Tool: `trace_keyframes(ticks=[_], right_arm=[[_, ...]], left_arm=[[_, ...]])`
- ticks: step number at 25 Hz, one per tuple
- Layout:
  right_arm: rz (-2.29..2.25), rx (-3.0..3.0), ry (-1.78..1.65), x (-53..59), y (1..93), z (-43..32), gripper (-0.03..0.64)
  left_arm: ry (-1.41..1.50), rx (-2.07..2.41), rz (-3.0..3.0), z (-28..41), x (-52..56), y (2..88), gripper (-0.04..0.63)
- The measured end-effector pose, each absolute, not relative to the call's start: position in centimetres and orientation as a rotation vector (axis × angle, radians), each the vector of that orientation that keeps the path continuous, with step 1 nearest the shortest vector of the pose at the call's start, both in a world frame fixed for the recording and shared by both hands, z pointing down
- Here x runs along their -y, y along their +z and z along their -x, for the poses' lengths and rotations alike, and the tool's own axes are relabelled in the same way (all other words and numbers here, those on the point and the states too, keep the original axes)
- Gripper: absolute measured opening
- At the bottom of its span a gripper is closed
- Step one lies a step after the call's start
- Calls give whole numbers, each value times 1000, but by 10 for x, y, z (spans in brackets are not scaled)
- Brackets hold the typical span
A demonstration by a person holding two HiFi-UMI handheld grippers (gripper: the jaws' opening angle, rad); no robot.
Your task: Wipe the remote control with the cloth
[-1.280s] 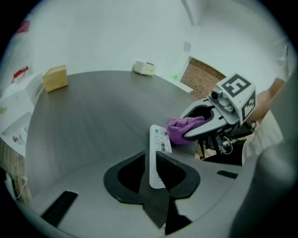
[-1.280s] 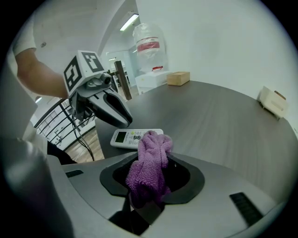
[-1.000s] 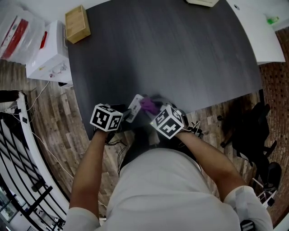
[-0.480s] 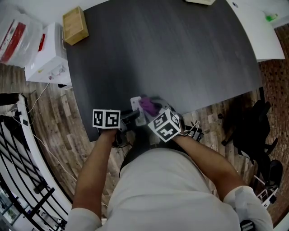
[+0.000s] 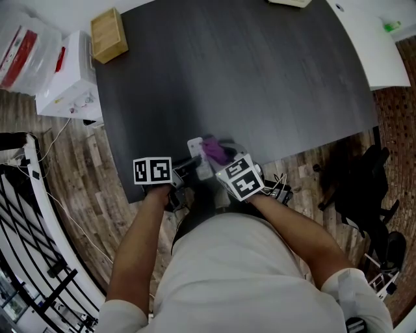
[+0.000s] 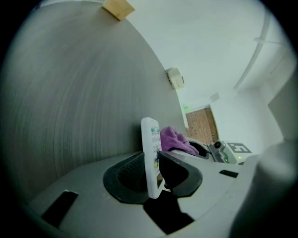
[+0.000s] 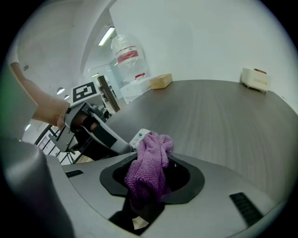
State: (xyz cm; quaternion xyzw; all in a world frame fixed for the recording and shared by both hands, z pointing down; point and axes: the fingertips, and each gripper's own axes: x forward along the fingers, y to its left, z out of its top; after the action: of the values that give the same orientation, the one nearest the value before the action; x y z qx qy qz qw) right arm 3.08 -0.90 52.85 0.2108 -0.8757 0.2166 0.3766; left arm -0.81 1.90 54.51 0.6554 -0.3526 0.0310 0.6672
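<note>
- Remote control point(image 6: 150, 155) sits between the jaws of the left gripper point(image 6: 153, 163), on edge, button face towards the right jaw, top end sticking out past the fingertips. The jaws have just been closing and both pads now press on it: clamped.
- Cloth point(image 7: 150, 168), purple, is bunched and pinched in the right gripper point(image 7: 151, 179); a wad of it bulges out past the jaw tips.
- In the head view the remote control point(image 5: 196, 155) is over the near edge of the table point(image 5: 260, 78), with the cloth point(image 5: 213, 151) touching its right side near the top end.
- The right gripper view agrees: the end of the remote control point(image 7: 138, 137) peeks out just behind the cloth, in contact.
- Left gripper point(image 5: 184, 171) points right and slightly down, marker cube facing up. Right gripper point(image 5: 220, 161) points up-left and down at the table, cube tilted.
- Both bare forearms come in from the bottom of the head view and meet close together in front of the torso.
- Left hand point(image 7: 45, 110) shows in the right gripper view, wrapped round its handle.
- Around: wooden box point(image 5: 110, 34) at the far left edge of the table, small white object point(image 5: 292, 3) at the far edge, both well apart from the grippers.
- Off the table: white box point(image 5: 68, 78) at left, black chair point(image 5: 364, 188) at right, on the wood floor point(image 5: 84, 195).
- The only thing between the two grippers is the cloth on the remote control.
</note>
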Motion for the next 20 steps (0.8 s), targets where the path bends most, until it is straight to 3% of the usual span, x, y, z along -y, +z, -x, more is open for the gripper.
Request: trace_keyframes(ticks=[9, 20], right_arm=[[-481, 2296, 514, 21, 510, -32, 146], [-275, 2401, 84, 53, 444, 4, 146]], left_arm=[[-149, 812, -1463, 18, -15, 531, 83], [-447, 675, -1507, 26, -11, 474, 83]])
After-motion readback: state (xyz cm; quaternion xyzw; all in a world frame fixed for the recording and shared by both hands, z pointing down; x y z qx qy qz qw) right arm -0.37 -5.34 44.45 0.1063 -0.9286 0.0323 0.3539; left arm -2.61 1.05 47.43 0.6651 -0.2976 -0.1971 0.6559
